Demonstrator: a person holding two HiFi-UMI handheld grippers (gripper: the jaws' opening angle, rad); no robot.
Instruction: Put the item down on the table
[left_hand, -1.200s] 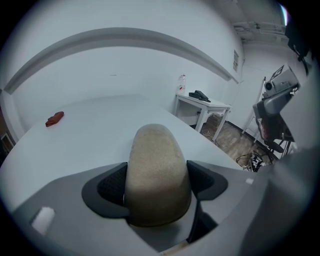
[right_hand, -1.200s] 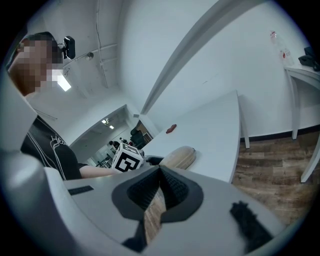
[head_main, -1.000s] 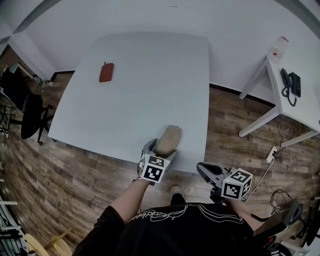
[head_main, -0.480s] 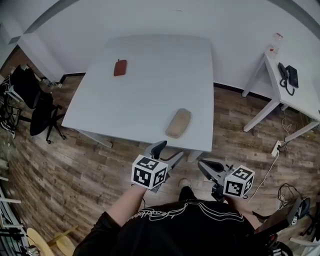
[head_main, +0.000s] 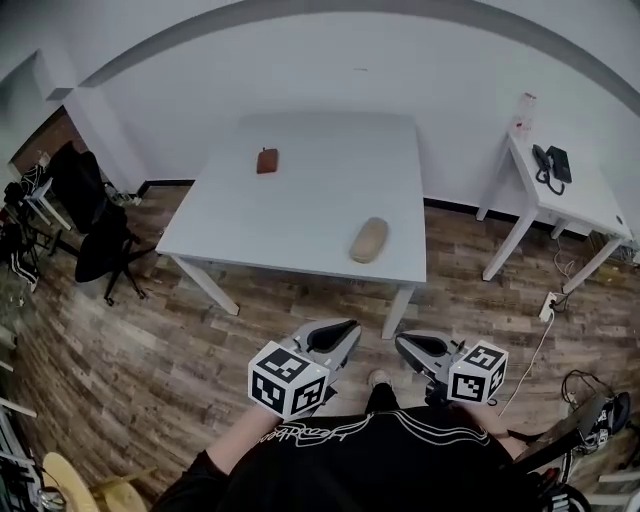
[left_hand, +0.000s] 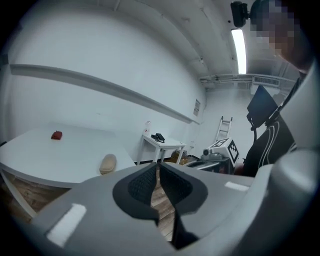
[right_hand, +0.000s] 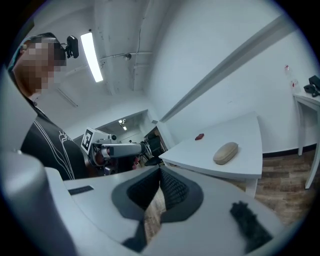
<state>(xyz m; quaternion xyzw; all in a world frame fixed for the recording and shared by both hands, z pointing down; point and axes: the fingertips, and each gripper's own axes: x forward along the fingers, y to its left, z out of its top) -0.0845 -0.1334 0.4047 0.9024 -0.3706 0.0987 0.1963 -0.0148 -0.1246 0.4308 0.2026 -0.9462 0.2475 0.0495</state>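
A tan oblong item (head_main: 368, 240) lies on the white table (head_main: 300, 200) near its front right edge, with nothing touching it. It also shows in the left gripper view (left_hand: 108, 163) and the right gripper view (right_hand: 225, 152). Both grippers hang over the wood floor, well short of the table. My left gripper (head_main: 345, 330) is closing, its jaws nearly together (left_hand: 156, 167) with nothing between them. My right gripper (head_main: 402, 343) is shut and empty (right_hand: 160, 172). A small red item (head_main: 267, 161) rests farther back on the table's left side.
A small white side table (head_main: 590, 210) with a black phone (head_main: 550, 162) stands at the right by the wall. Black office chairs (head_main: 95, 230) stand at the left. A power strip and cables (head_main: 548, 305) lie on the floor to the right.
The left gripper let go of the tan item, which stays on the table. It drew back toward my body and its jaws came together. I have stepped back, so the table looks farther away.
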